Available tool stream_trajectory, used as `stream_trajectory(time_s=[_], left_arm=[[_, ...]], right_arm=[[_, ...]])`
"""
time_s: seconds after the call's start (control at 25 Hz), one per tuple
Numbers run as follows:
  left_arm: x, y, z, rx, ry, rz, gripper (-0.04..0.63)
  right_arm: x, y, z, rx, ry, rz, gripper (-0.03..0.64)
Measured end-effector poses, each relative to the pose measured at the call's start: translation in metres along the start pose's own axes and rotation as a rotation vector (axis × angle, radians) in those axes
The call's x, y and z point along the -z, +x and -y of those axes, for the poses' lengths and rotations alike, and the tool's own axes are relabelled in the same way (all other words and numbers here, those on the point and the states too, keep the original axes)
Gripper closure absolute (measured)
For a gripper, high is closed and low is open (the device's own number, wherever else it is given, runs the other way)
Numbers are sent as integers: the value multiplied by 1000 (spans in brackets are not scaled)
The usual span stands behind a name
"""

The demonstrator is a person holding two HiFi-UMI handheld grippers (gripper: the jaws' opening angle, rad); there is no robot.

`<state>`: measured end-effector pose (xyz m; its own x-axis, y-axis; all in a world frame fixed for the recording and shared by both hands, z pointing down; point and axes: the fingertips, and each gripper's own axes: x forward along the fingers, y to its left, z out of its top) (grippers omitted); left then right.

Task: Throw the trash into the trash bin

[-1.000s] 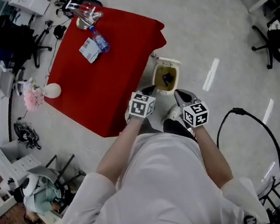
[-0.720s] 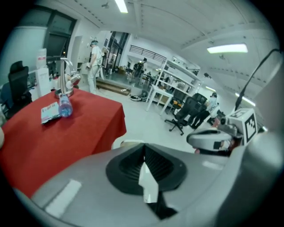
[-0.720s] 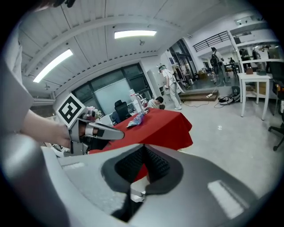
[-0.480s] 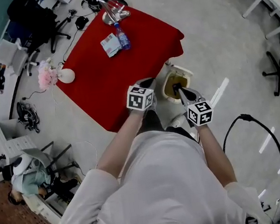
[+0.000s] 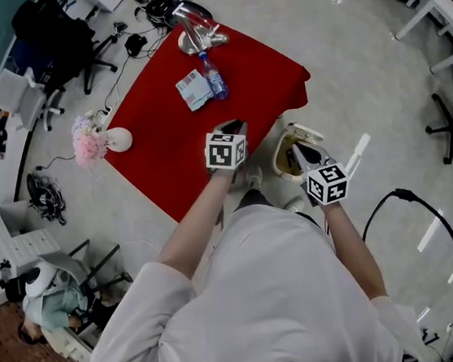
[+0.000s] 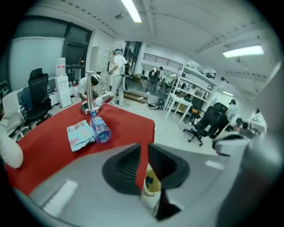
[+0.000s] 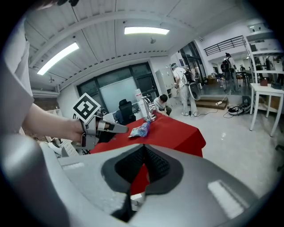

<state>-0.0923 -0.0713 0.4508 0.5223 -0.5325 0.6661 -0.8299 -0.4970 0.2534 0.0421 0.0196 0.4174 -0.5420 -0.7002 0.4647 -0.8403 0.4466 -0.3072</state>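
While the head view looks steeply down, the left hand-held gripper (image 5: 234,126) hangs over the red table's (image 5: 164,143) near edge. The bottle (image 5: 214,79) and paper packet (image 5: 193,90) lie ahead of it. The right hand-held gripper (image 5: 297,151) is above the trash bin (image 5: 284,161). In the left gripper view the jaws have just been opening and stand slightly apart, with nothing between them. In the right gripper view the jaws are pressed together and empty.

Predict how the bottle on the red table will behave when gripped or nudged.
The bottle lies on its side and is round, so a sideways nudge will probably roll it; the packet beside it may block one direction. It looks like thin clear plastic, so likely light and apt to dent or slip in a firm grip. Whether it holds liquid is unclear.
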Motion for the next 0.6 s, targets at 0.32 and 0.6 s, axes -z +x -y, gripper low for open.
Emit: stream_trajectory(time_s=[0.32,0.6], left_arm=[[-30,29,-63,-40,-32,-37,483],[-57,51,-121,-115,-72,-57,408]], right_arm=[[-31,50,8,5,5,-11,615],[-52,86,6,0,-5,-26,615]])
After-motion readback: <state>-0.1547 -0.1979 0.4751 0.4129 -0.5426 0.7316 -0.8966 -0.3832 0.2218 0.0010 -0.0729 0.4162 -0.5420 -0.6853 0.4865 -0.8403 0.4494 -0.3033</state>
